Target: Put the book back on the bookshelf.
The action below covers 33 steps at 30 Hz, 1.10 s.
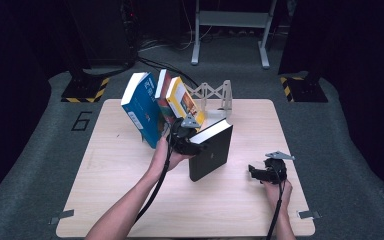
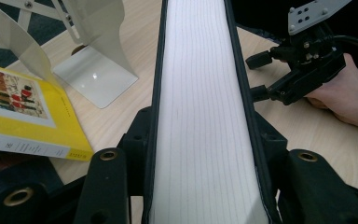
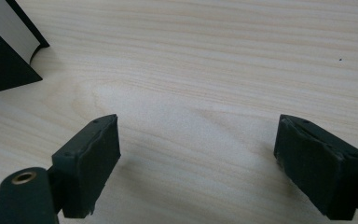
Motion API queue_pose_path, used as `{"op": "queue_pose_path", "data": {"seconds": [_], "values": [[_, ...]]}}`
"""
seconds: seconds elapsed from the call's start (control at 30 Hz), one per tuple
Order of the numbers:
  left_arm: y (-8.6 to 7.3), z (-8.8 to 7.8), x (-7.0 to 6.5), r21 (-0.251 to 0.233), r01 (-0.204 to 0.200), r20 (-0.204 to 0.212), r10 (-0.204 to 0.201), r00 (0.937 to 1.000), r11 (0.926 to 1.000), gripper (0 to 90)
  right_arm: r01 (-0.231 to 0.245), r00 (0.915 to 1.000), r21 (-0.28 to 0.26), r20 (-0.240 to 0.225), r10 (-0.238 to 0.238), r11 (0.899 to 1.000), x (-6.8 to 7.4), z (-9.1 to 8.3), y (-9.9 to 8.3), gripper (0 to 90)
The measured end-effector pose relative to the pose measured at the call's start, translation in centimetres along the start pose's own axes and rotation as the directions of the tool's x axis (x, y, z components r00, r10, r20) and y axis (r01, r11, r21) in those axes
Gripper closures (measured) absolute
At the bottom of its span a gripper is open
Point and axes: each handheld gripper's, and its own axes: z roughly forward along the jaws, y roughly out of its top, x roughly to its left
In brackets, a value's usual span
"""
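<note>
My left gripper (image 1: 192, 141) pinches the black book (image 1: 211, 151) across its page block, pads on both covers; the book stands upright mid-table (image 1: 130, 200), just right of the leaning books (image 1: 157, 102). It looks thick, stiff and heavy, so I'd grip near the spine. My right gripper (image 3: 198, 161) rests spread, holding nothing.

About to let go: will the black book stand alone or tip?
The black book stands upright but leaning, so probably tips if released. Its thick page block suggests weight. The left claw, clamped across its hard covers, should hold firmly.
</note>
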Motion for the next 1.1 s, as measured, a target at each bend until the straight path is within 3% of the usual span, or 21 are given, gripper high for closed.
{"op": "queue_pose_path", "data": {"seconds": [0.2, 0.4, 0.8, 0.97, 1.1], "values": [[-0.4, 0.1, -0.2, -0.045, 0.035, -0.016, -0.036, 0.9992, 0.9984, 53.8, 0.0, 1.0, 0.0, 0.0, 0.0, 1.0, 0.0, 0.0, 0.0, 13.7], [-0.3, 0.6, -0.2, -0.08, 0.045, -0.052, -0.049, 0.9974, 0.9957, 54.1, 0.006, 1.0, -0.004, 0.0, -0.006, 1.0, 0.0, 0.0, 0.0, 13.7], [0.4, 1.9, 1.1, -0.133, 0.076, -0.114, -0.091, 0.9893, 0.9882, 54.3, 0.0, 1.0, 0.004, -0.004, 0.0, 1.0, 0.0, 0.0, 0.0, 13.9], [1.3, 1.7, 1.9, -0.18, 0.1, -0.13, -0.125, 0.9836, 0.9786, 54.2, 0.004, 1.0, -0.005, -0.001, -0.004, 1.0, 0.0, 0.0, 0.0, 14.0], [2.3, 1.9, 2.3, -0.217, 0.131, -0.156, -0.167, 0.9736, 0.9672, 54.2, 0.011, 0.9999, -0.005, 0.0, -0.011, 1.0, 0.0, 0.1, 0.0, 14.0]]}}
